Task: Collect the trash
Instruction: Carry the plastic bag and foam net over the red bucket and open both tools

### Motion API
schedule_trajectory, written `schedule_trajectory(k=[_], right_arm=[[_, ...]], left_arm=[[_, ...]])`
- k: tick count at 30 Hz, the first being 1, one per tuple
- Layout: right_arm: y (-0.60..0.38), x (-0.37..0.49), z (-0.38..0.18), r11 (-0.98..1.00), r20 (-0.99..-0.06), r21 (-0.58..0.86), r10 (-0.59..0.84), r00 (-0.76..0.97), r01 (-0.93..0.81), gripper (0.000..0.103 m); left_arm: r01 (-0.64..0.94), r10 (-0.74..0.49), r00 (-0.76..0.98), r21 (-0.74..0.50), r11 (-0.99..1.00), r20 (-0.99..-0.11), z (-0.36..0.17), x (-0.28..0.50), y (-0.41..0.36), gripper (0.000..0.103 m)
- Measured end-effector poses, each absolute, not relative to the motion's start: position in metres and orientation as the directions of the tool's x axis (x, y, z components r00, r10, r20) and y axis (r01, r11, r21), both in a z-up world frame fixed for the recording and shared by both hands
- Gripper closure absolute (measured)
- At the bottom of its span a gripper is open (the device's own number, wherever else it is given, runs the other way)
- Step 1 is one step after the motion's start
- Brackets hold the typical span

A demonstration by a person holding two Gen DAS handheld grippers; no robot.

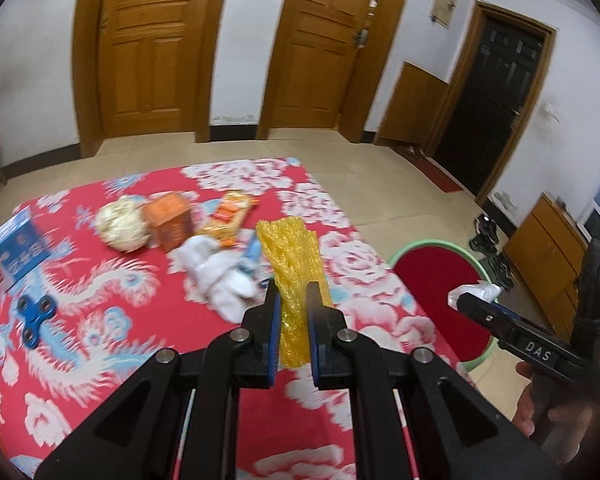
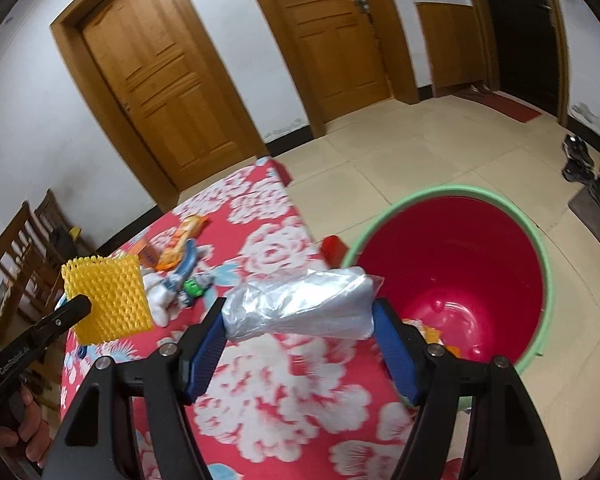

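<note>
**Trash held in both grippers beside the bucket**

Trash is in both grippers: the left gripper (image 1: 294, 292), tilted down over the red floral tablecloth (image 1: 100, 320), clamps a yellow foam net sleeve (image 1: 292, 264); the right gripper (image 2: 300, 320), also tilted down, pinches a crumpled clear plastic bag (image 2: 300, 304) at the table's right edge. Just right stands the open red bucket (image 2: 536, 264), scraps inside partly hidden. Far wrappers (image 1: 228, 216) blur.
</note>
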State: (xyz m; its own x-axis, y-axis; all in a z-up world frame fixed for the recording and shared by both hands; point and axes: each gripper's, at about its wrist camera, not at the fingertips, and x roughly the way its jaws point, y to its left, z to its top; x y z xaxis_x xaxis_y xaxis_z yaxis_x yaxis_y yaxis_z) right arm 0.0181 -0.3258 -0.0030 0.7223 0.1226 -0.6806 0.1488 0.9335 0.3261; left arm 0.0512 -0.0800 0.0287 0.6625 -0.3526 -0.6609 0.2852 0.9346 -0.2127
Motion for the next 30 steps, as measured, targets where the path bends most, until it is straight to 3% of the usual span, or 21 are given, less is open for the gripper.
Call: schedule_trajectory(k=[19,24,30], right_arm=[[-0.402,0.009,-0.037,0.892,-0.704,0.327,0.01,0.71,0.311,0.028],[-0.418,0.006,-0.046,0.876,-0.709,0.343,0.005,0.706,0.338,0.021],[-0.431,0.001,-0.049,0.863,-0.703,0.359,-0.001,0.711,0.356,0.02]], left_arm=[[0.472,-0.44,0.561,-0.165,0.866,-0.701,0.02,0.068,-0.19,0.092],[0.504,-0.45,0.537,-0.157,0.85,-0.714,0.013,0.071,-0.211,0.092],[0.539,-0.463,0.508,-0.151,0.829,-0.726,0.004,0.073,-0.234,0.092]])
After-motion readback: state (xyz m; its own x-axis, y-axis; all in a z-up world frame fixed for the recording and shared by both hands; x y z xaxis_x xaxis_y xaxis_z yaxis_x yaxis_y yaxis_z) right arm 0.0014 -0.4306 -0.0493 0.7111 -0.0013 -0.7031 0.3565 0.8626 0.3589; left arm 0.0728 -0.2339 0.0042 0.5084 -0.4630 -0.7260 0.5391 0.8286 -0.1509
